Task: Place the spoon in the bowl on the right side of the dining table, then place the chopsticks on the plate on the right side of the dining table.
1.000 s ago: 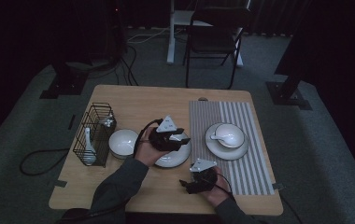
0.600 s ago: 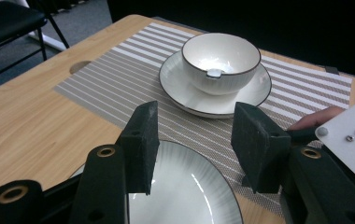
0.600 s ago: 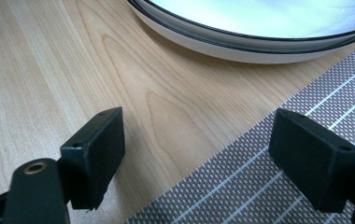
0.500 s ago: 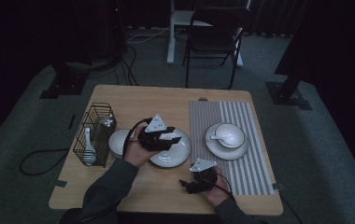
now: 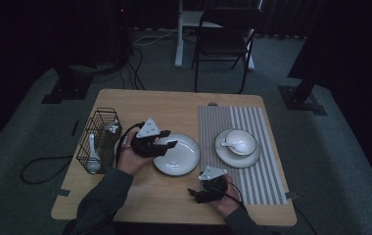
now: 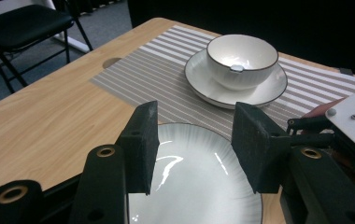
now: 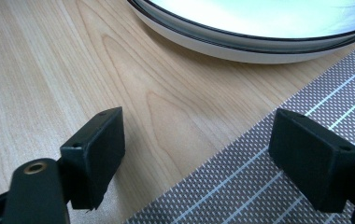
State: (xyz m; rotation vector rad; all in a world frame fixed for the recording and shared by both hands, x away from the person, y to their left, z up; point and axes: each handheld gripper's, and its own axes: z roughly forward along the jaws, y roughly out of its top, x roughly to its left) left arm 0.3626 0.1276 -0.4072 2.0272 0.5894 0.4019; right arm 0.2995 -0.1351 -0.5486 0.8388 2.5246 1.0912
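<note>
A white plate (image 5: 179, 155) lies mid-table, and a white bowl (image 5: 240, 141) with a spoon in it sits on a saucer (image 5: 238, 155) on the striped mat (image 5: 257, 122). My left gripper (image 5: 170, 141) hovers over the plate's left edge, pointing right, open and holding nothing. In the left gripper view, its pads (image 6: 140, 144) frame the plate (image 6: 199, 186), with the bowl (image 6: 241, 56) beyond. My right gripper (image 5: 197, 194) rests low near the table's front edge, just below the plate, open. In its own view, the right gripper (image 7: 196, 144) spans bare wood and the mat (image 7: 259, 186), facing the plate's rim (image 7: 241, 46).
A black wire basket (image 5: 98, 139) stands at the table's left with a white spoon (image 5: 92, 152) in it. A folding chair (image 5: 223, 44) stands beyond the far table edge. The right gripper's body (image 6: 348, 121) shows at the edge of the left gripper view.
My left gripper has moved left from over the plate's middle to its left edge, and now covers the small white bowl that stood beside the basket. The right gripper has kept still.
</note>
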